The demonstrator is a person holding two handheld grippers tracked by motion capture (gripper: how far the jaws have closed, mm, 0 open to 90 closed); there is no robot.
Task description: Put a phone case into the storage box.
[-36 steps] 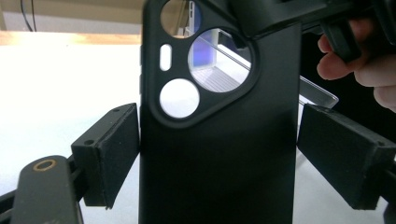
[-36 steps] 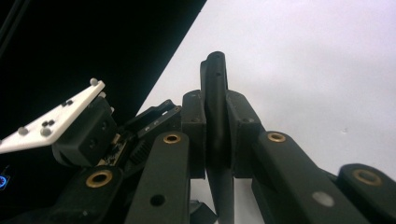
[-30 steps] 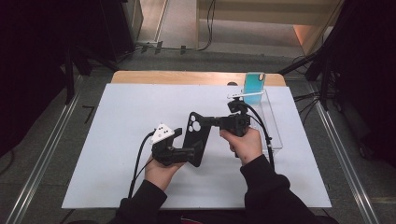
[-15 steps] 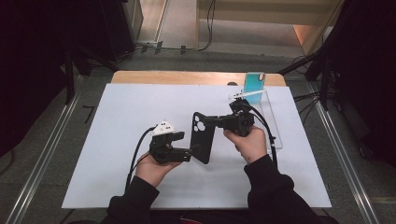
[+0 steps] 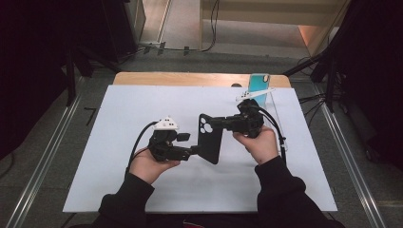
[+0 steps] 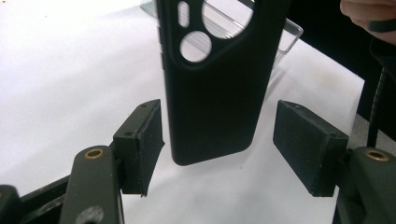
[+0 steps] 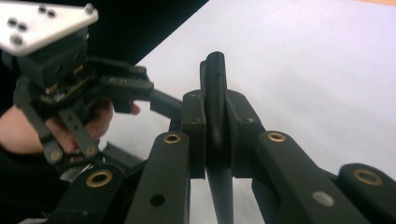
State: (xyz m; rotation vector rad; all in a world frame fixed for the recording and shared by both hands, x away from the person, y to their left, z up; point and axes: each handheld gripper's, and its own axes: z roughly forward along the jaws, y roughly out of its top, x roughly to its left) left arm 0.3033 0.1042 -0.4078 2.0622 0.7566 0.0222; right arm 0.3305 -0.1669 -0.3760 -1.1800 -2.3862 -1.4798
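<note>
A: Item 1 — phone case (image 5: pixel 210 138), black, camera cutouts at the top. Location?

B: Held up off the white table (image 5: pixel 119 142), roughly mid-table, standing on edge in the high view. The right hand-held gripper (image 5: pixel 227 122) is clamped on its upper edge near the cutouts — in the right gripper view both pads squeeze the thin case (image 7: pixel 215 121) edge-on.

A: Left hand-held gripper (image 5: pixel 192 151)?

B: Not gripping. Its jaws have just been closing in, w/ the bottom end of the case (image 6: pixel 215 93) between them, but in the left gripper view there is a clear gap each side; neither pad (image 6: pixel 145 142) touches it.

A: Handling notes?

B: Prob. very light. Looks like matte soft plastic or rubber, so likely bendy, esp. around the cutouts where little material is left. Not fragile; a hard squeeze would flex it rather than crack it, I'd judge. Surface looks grippy enough for rubber pads.

A: Best hold?

B: Across the two long side edges, low down, where the back is solid — about where the left pads now stand. Avoid the cutout end; it would prob. buckle.

A: Other stock?

B: Clear stand (image 5: pixel 266 95) w/ a teal phone (image 5: pixel 259 83) at the far right of the table, well apart.
</note>
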